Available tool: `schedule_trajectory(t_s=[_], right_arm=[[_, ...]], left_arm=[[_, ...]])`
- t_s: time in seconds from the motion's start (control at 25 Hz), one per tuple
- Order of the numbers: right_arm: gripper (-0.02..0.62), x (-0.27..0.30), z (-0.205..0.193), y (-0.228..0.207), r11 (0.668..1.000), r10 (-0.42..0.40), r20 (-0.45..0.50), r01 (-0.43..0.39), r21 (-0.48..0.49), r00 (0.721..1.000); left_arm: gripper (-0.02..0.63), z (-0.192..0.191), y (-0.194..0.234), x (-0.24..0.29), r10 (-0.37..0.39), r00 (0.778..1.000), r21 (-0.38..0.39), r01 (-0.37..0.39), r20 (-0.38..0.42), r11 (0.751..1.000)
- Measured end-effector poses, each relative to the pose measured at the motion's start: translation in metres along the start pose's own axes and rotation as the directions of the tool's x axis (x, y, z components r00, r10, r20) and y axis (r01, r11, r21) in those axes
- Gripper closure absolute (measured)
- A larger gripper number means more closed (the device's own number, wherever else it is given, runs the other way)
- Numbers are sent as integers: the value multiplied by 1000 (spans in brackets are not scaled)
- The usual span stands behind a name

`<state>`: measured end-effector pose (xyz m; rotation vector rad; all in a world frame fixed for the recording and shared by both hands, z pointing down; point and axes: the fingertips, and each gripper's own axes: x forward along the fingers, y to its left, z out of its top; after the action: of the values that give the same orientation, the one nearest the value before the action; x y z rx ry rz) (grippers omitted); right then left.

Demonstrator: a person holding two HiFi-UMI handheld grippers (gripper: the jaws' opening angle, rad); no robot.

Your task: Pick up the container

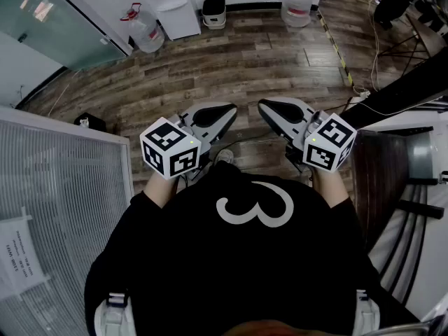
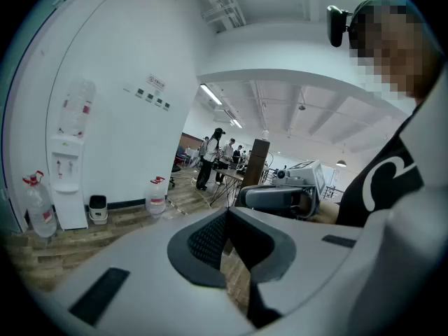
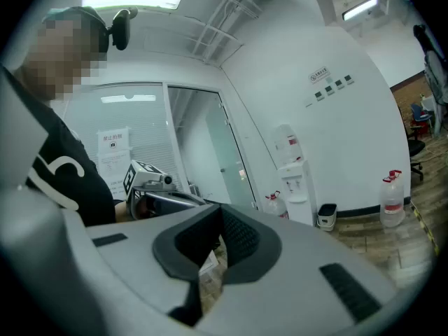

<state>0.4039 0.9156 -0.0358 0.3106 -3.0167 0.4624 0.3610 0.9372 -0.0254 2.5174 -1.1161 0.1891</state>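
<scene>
I hold both grippers level in front of my chest, over the wooden floor. In the head view my left gripper [image 1: 229, 110] and right gripper [image 1: 263, 106] angle toward each other with their tips close together. Each one's jaws are shut with nothing between them. The left gripper view shows its closed jaws [image 2: 225, 214] and the right gripper [image 2: 276, 198] just beyond. The right gripper view shows its closed jaws [image 3: 220, 214] and the left gripper [image 3: 157, 194] beyond. No single container is within reach of either gripper.
Two large water jugs [image 1: 147, 28] [image 1: 297, 4], a white water dispenser [image 1: 171, 2] and a small bin [image 1: 214, 12] stand along the far wall. A ribbed glass partition [image 1: 63, 187] is at my left. Dark furniture [image 1: 381, 180] and floor cables [image 1: 378, 61] are at my right. People stand far off [image 2: 210, 159].
</scene>
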Motion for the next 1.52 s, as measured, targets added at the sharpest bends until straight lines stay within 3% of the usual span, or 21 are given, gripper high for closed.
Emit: schedule_trajectory(t_s=[0.6, 0.92, 1.24, 1.52], right_arm=[[572, -7, 4, -5, 998, 17, 30, -18, 57, 999], [571, 14, 11, -27, 995, 37, 52, -42, 88, 998], [571, 63, 15, -68, 996, 34, 17, -35, 86, 999], [571, 140, 26, -145, 992, 20, -21, -17, 125, 1000]], left_arm=[[589, 9, -5, 3, 19, 1000, 7, -19, -15, 1000], [589, 15, 26, 8, 38, 999, 7, -38, -16, 999], [589, 23, 87, 18, 34, 999, -14, -34, -11, 999], [589, 44, 194, 39, 30, 999, -71, -31, -18, 997]])
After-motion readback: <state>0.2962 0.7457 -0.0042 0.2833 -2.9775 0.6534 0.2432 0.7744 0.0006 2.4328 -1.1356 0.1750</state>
